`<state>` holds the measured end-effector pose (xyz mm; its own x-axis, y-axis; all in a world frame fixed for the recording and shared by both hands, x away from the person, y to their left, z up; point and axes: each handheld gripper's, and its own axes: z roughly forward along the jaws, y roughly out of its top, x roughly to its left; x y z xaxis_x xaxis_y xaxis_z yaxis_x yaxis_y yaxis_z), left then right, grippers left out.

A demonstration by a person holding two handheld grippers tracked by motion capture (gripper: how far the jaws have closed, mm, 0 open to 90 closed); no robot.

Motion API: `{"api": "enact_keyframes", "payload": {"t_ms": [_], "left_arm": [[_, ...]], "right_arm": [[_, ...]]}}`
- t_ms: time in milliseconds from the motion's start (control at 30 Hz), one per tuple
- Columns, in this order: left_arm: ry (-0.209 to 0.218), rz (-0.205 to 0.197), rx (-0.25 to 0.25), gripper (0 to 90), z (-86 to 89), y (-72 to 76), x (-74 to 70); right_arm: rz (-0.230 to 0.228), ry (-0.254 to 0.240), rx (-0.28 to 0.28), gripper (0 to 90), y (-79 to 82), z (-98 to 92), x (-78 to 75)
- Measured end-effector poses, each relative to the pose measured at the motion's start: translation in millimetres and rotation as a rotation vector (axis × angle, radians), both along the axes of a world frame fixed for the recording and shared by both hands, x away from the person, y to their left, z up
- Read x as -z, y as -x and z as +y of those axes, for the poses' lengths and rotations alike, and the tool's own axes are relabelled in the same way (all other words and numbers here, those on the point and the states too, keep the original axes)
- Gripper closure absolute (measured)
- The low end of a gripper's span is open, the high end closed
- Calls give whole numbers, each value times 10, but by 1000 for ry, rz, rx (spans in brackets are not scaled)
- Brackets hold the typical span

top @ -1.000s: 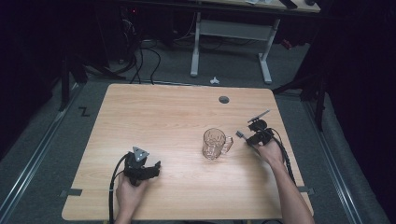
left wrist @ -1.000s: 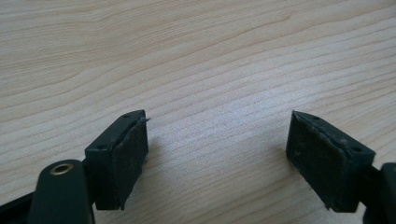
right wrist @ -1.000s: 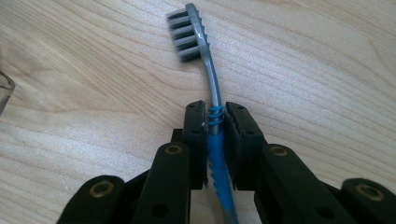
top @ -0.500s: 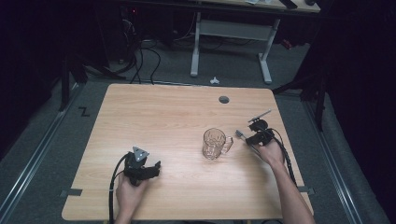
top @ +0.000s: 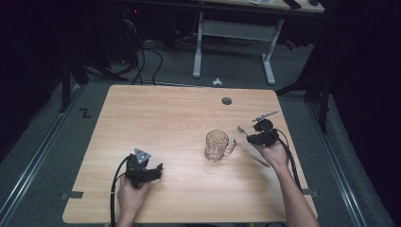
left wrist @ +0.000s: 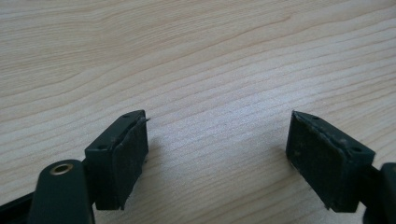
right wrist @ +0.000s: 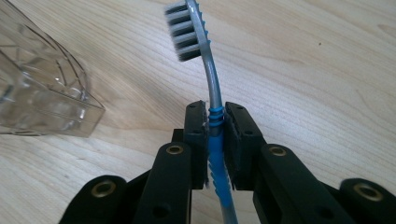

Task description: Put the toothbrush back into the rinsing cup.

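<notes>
Toothbrush point(right wrist: 209, 100) is pinched at its blue grip by the right gripper point(right wrist: 215, 122), just beside the glass mug point(top: 218, 145) — bristle end is best kept raised over the rim. Left gripper point(left wrist: 217, 140) jaws spread over bare tabletop point(top: 165, 118).

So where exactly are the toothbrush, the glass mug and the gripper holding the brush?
toothbrush point(right wrist: 187, 35), right gripper view, on the bristle head.
glass mug point(top: 216, 145), high view, on its clear body.
right gripper point(right wrist: 215, 126), right gripper view, between its fingertips.
</notes>
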<state>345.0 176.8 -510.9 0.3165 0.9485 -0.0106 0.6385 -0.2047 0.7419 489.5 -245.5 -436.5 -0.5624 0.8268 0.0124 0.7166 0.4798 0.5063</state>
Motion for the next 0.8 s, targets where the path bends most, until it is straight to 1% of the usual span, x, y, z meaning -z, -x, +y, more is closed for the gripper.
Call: {"api": "enact_keyframes", "payload": {"t_ms": [67, 100, 200, 233, 267, 333, 367, 400, 467, 533, 567, 633, 667, 800], "left_arm": [[0, 0, -1, 214, 0, 0, 0], [0, 0, -1, 214, -1, 0, 0], [0, 0, -1, 214, -1, 0, 0], [1, 0, -2, 214, -1, 0, 0], [1, 0, -2, 215, -1, 0, 0], [1, 0, -2, 215, -1, 0, 0], [1, 0, -2, 215, -1, 0, 0], [1, 0, -2, 215, -1, 0, 0], [1, 0, -2, 215, -1, 0, 0], [1, 0, -2, 215, -1, 0, 0], [1, 0, -2, 215, -1, 0, 0], [1, 0, -2, 215, -1, 0, 0], [1, 0, -1, 215, 0, 0, 0], [1, 0, -2, 215, -1, 0, 0]], "right_arm": [[-9, -17, 1, 802, 17, -5, -16], [-16, -34, -4, 802, 31, -12, -27], [-31, -57, -7, 802, 67, -13, -50], [-43, -67, -11, 802, 79, -17, -61], [-59, -91, -14, 802, 108, -23, -88], [-66, -98, -16, 802, 119, -26, -99], [-75, -109, -20, 802, 137, -34, -116], [-82, -131, -22, 802, 161, -48, -141], [-84, -135, -21, 802, 171, -51, -151], [-97, -157, -24, 802, 202, -77, -181], [-97, -157, -24, 802, 202, -77, -181], [-103, -177, -23, 802, 222, -95, -201], [-112, -188, -32, 803, 234, -105, -212], [-117, -208, -41, 803, 272, -105, -218]]}}
